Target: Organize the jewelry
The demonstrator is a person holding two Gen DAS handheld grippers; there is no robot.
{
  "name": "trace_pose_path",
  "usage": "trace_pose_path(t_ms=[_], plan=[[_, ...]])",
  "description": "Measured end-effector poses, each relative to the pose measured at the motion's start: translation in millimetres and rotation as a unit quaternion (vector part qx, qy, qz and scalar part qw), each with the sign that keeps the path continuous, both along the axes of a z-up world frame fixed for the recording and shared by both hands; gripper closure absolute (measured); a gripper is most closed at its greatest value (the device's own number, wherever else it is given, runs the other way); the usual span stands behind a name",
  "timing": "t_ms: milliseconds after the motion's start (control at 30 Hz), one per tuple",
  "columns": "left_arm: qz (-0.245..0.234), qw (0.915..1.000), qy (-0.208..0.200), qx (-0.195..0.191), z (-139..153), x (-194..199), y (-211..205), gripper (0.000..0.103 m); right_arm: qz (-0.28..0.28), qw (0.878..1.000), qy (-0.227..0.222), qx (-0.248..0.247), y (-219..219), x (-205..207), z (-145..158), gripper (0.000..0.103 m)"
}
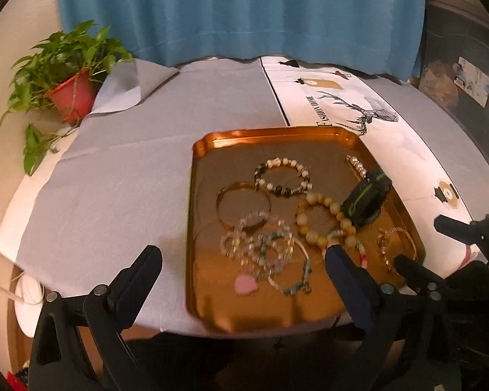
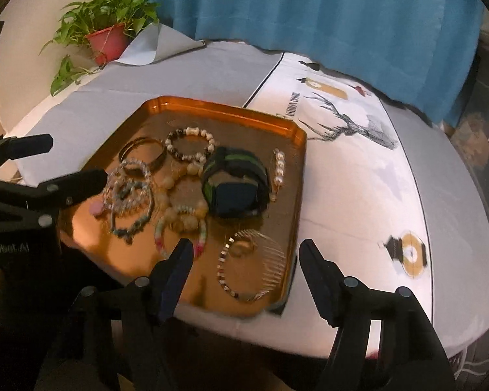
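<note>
Left wrist view: plant (image 1: 65,75) in red pot at far left on the table edge, grey cloth (image 1: 130,169) over the tabletop, blue curtain (image 1: 238,13) behind. Left gripper (image 1: 243,255) fingers spread wide, holding nothing; one finger over the cloth, the other over the tray's near part. Copper tray (image 1: 212,140) right of centre, carrying the jewelry: gold bangle (image 1: 243,203), black-and-white bead bracelet (image 1: 282,176), clear bead bracelets (image 1: 257,244) in a tangle, pink charm (image 1: 244,284), yellow bead bracelet (image 1: 322,218), black-green watch (image 1: 366,200), pearl strand (image 1: 357,164), gold chain (image 1: 396,244). Deer-print runner (image 1: 358,104) right of the tray. Right gripper (image 1: 417,244) at far right, fingers apart, empty. Right wrist view: left gripper (image 2: 76,159) enters from the left, reaching over the tray (image 2: 296,169) edge; watch (image 2: 236,184) mid-tray, hair comb (image 2: 272,264) and chain bracelet (image 2: 231,277) in the near corner. Right gripper (image 2: 247,252) open, empty; one finger over the tray, the other over the runner (image 2: 358,179)
</note>
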State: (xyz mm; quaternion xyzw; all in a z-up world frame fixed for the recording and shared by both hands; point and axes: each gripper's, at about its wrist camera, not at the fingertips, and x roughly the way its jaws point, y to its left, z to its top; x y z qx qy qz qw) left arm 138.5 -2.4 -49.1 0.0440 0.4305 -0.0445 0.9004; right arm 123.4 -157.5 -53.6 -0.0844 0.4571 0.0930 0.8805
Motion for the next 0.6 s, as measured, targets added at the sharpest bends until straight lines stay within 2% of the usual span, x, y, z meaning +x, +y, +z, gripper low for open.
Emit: trace_pose_path(t_ms=[300,600], plan=[[0.017,0.9995,-0.025,-0.003,14.9,-59.5,3.1,0.003,-0.008,1.0,-0.015,0.012,-0.1,-53.4,9.2,0.031],[0.018,0.9988,-0.046,0.004,29.8,-95.4,-2.3,0.003,-0.004,0.999,-0.042,0.01,2.5,-86.2,29.0,0.03]])
